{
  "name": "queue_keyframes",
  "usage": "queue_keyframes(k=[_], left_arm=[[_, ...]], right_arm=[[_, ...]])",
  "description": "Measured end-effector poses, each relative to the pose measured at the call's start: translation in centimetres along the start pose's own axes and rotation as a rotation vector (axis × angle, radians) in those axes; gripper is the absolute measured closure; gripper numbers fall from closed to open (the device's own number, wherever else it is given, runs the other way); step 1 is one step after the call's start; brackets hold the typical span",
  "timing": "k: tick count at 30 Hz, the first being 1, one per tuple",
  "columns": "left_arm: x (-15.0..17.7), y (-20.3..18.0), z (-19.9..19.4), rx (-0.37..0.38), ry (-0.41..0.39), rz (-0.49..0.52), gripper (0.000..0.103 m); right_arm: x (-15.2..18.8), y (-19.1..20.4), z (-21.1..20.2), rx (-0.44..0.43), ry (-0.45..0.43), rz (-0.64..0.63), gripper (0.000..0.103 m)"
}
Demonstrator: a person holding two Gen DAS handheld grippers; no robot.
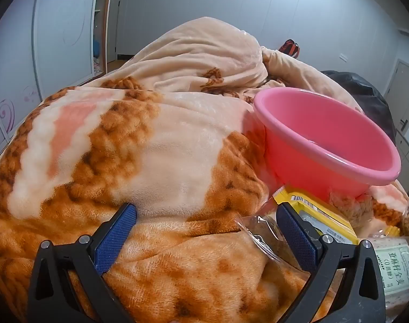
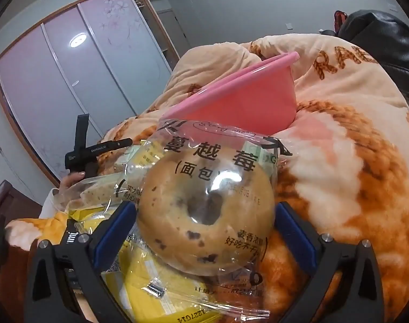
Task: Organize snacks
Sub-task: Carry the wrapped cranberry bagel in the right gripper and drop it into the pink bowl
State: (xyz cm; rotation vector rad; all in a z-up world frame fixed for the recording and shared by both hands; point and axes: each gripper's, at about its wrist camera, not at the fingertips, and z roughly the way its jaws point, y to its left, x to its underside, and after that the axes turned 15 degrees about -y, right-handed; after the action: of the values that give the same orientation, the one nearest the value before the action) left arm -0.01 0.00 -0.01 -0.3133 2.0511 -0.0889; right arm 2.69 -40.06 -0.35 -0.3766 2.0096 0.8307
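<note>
A clear-wrapped bagel (image 2: 204, 210) printed "蔓越莓 面包" sits between the right gripper (image 2: 204, 228)'s wide fingers, near the empty pink basin (image 1: 328, 140); the left gripper (image 1: 204, 231)'s fingers also stand wide.

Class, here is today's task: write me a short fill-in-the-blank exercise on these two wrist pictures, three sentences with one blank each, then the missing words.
1. The basin on the blanket is ____ in colour.
2. Between the right gripper pads lies a wrapped, ring-shaped ____.
3. The left gripper has nothing between its pads, only the ____ beneath.

Missing words: pink; bagel; blanket
</note>
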Motion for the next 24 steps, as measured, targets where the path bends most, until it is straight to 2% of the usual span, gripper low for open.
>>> queue_keyframes(k=[10, 11, 12, 13, 15, 21, 24], left_arm=[[0.0, -0.1, 0.0, 0.0, 0.0, 0.0, 0.0], [0.0, -0.1, 0.0, 0.0, 0.0, 0.0, 0.0], [0.0, -0.1, 0.0, 0.0, 0.0, 0.0, 0.0], [0.0, -0.1, 0.0, 0.0, 0.0, 0.0, 0.0], [0.0, -0.1, 0.0, 0.0, 0.0, 0.0, 0.0], [0.0, 0.0, 0.0, 0.0, 0.0, 0.0, 0.0], [0.0, 0.0, 0.0, -0.001, 0.0, 0.001, 0.0]], right_arm=[[-0.7, -0.4, -0.8, -0.053, -0.049, 0.035, 0.017], [-0.8, -0.4, -1.0, -0.074, -0.062, 0.044, 0.021], [-1.0, -0.6, -1.3, -0.092, -0.075, 0.054, 0.03], [-1.2, -0.8, -1.6, -0.102, -0.091, 0.067, 0.036], [-1.1, -2.0, -2.4, -0.186, -0.14, 0.093, 0.037], [-1.8, -3.8, -3.2, -0.241, -0.208, 0.237, 0.037], [-4.2, -4.4, -3.3, -0.227, -0.251, 0.264, 0.037]])
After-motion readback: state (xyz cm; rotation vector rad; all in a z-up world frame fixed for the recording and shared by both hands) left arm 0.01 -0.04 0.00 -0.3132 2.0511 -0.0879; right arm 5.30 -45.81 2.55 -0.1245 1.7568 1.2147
